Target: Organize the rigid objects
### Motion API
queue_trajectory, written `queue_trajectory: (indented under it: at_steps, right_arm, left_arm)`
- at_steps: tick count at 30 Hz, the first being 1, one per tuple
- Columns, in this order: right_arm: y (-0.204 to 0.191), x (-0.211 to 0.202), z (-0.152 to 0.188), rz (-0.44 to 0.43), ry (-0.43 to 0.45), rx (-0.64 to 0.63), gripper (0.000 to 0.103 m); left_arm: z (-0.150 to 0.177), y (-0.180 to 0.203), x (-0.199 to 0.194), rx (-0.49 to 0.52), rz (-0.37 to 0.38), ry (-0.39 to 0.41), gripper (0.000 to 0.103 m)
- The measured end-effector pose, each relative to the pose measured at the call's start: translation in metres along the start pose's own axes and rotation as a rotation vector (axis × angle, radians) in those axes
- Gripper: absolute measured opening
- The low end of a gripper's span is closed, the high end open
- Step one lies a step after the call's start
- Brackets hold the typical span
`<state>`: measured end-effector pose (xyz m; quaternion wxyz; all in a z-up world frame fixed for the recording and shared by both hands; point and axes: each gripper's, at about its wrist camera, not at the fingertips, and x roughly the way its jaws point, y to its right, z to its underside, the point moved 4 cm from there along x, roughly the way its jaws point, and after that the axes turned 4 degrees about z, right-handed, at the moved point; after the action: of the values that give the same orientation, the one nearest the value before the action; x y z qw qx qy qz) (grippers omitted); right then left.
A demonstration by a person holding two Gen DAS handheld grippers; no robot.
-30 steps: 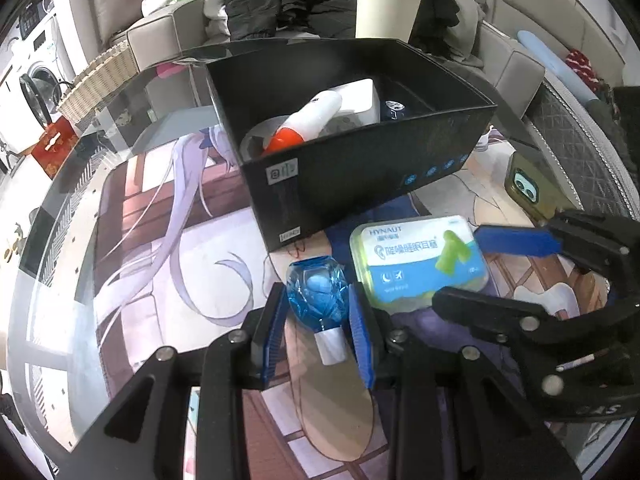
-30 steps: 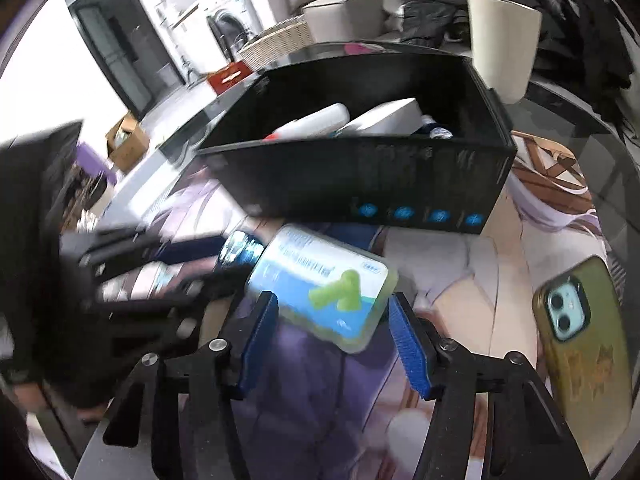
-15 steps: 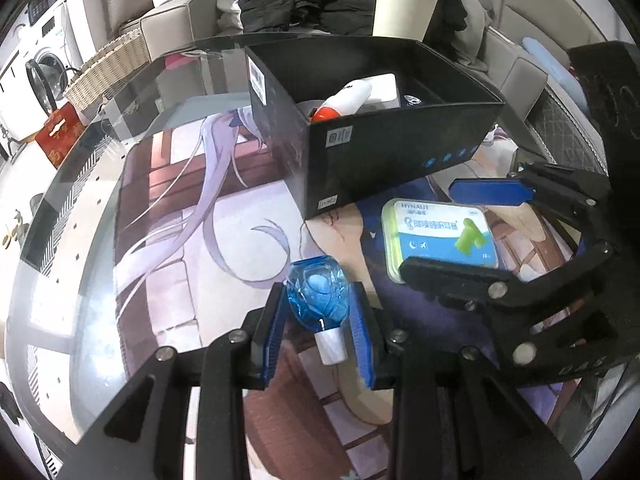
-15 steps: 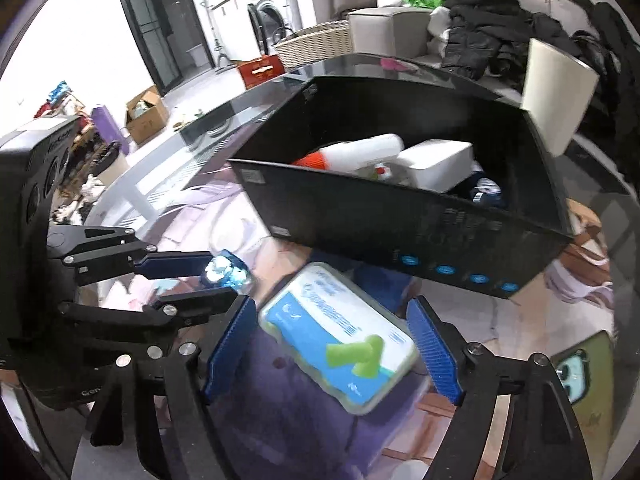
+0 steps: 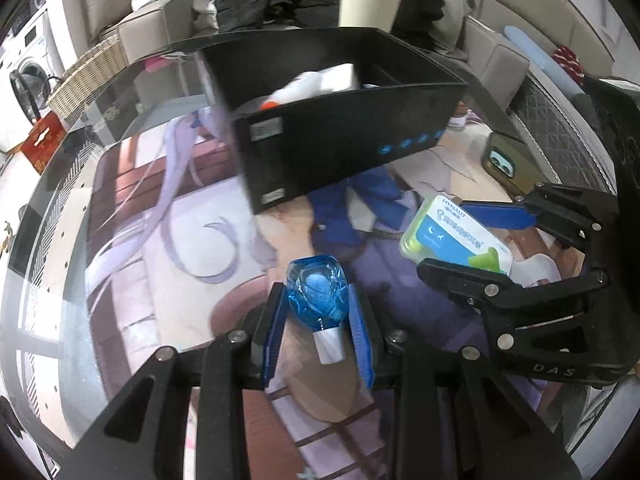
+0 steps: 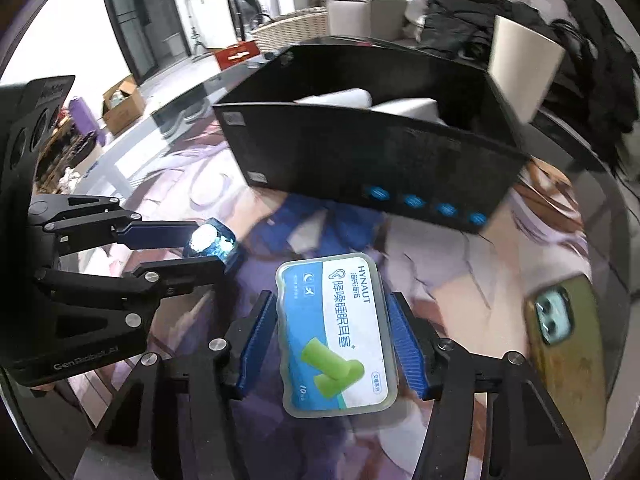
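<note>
My left gripper (image 5: 316, 290) is shut on a faceted blue glass bottle (image 5: 316, 276) with a white cap, held just above the printed mat. The right wrist view shows that bottle (image 6: 210, 242) at the left. My right gripper (image 6: 331, 300) has its jaws closing on a flat earplug box (image 6: 336, 332) with a blue and white label, and both blue pads touch its long sides. The left wrist view shows this box (image 5: 456, 232) between the right gripper's fingers (image 5: 496, 214). A black open box (image 5: 340, 152) stands behind, holding a white tube with an orange cap (image 5: 296, 88) and a white carton.
A phone in an olive case (image 6: 568, 344) lies on the mat to the right of the earplug box. A beige cup (image 5: 368, 4) stands behind the black box (image 6: 360, 152). Sofa cushions with dark clothes lie beyond the glass table.
The right gripper's jaws spread wide, then came in against the earplug box's sides, and the box now lies lengthwise between them. The left gripper kept its hold on the blue bottle.
</note>
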<state>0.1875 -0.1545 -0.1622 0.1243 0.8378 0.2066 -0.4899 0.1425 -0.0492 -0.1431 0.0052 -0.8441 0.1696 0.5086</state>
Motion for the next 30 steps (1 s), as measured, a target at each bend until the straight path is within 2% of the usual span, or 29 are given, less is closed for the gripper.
queue_trajectory:
  at_steps: [11,30]
  right_arm:
    - [-0.001,-0.002,0.009,0.021,-0.005,-0.034,0.058]
    - [-0.003,0.002,0.008,0.039,-0.001,-0.022,0.057]
  left_arm:
    - [-0.007,0.018,0.008,0.036,-0.042,-0.004,0.029]
    - [-0.007,0.018,0.008,0.038,-0.021,-0.006,0.029]
